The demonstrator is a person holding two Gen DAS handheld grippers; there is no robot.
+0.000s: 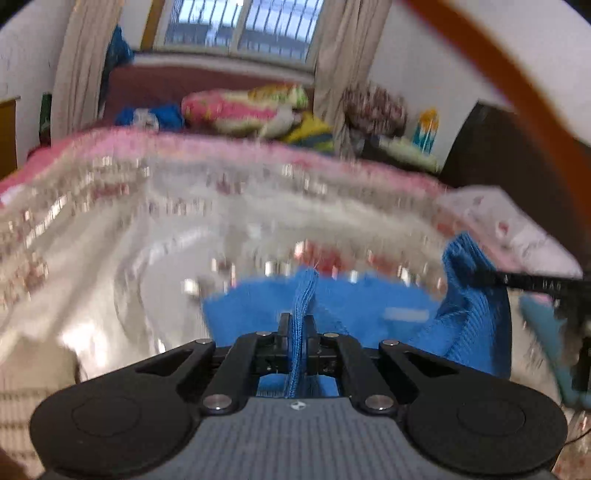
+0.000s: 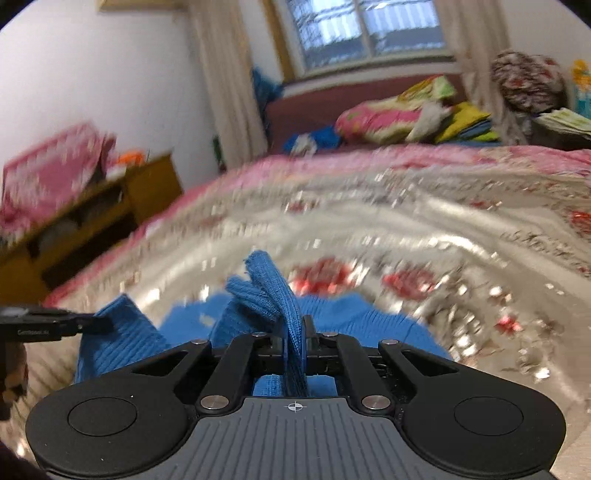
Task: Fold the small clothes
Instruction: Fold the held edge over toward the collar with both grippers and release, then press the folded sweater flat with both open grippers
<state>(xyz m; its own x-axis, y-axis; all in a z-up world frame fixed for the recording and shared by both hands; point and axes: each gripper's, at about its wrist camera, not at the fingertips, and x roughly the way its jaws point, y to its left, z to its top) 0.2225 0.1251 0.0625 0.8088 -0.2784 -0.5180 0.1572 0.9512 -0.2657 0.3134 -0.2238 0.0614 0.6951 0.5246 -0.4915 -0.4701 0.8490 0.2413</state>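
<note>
Left tongs [image 1: 298,325]: clamped together on a pinched ridge of the blue knit garment [image 1: 369,306], ribbed edge running straight through the grip.
Right tongs [image 2: 295,328]: likewise clamped on a bunched fold of the same knit; several layers stick up past the tips.
Garment: held off the bed at two points, the span between them sagging in a shallow dip; its lower part appears to trail on the bedspread [image 2: 406,229], though blur makes contact hard to judge.
Surface: shiny silver-and-pink patterned bedspread, slippery looking, lying just beyond and beneath the knit.
Step in hand: likely carrying the held edge over to make a fold.
Doing it well: keep both grips level and equally far apart so the edge stays taut; lay the cloth down from the far side toward the near, and release only once the layers lie flat, since loose knit tends to bunch.
Background: heap of colourful bedding [image 2: 391,110] under the window [image 2: 362,29], well apart from the work.
</note>
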